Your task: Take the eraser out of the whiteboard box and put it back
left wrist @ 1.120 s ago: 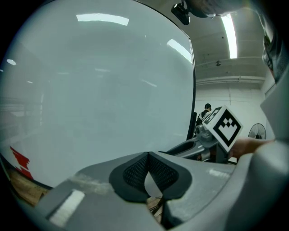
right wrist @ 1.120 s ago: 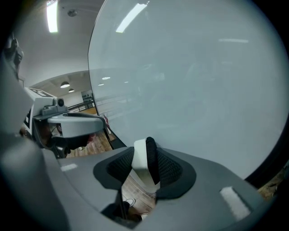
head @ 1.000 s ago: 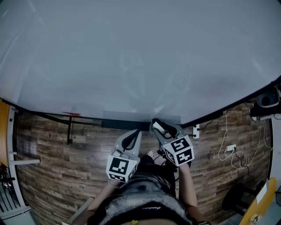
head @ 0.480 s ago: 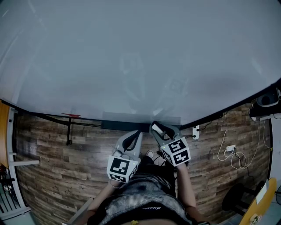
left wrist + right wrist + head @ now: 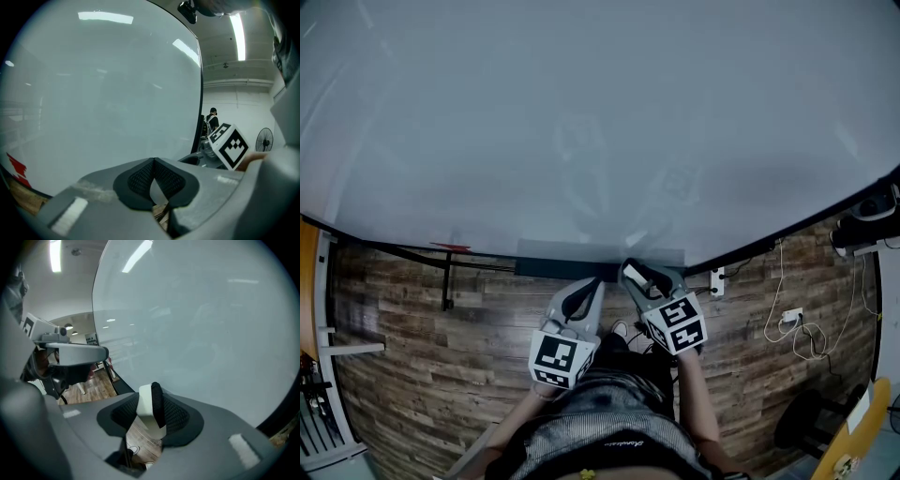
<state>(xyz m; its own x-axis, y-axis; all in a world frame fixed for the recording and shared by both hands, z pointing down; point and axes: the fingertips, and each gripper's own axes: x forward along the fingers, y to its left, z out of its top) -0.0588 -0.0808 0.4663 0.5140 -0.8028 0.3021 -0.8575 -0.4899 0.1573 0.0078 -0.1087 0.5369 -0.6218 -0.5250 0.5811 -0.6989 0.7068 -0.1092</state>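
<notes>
While the right gripper point(image 5: 151, 422) pinches the eraser point(image 5: 149, 401) only near one end, just at three o'clock of the whiteboard box point(image 5: 562, 268), the eraser may pivot and catch the rim. The left gripper point(image 5: 153, 177) is pressed together, empty.

Eraser point(image 5: 146, 405): white body, black felt side, standing on end, clamped in right gripper point(image 5: 151, 412). Whiteboard box point(image 5: 565, 268): dark narrow tray along whiteboard point(image 5: 600, 122) bottom edge, eraser just beside it.
</notes>
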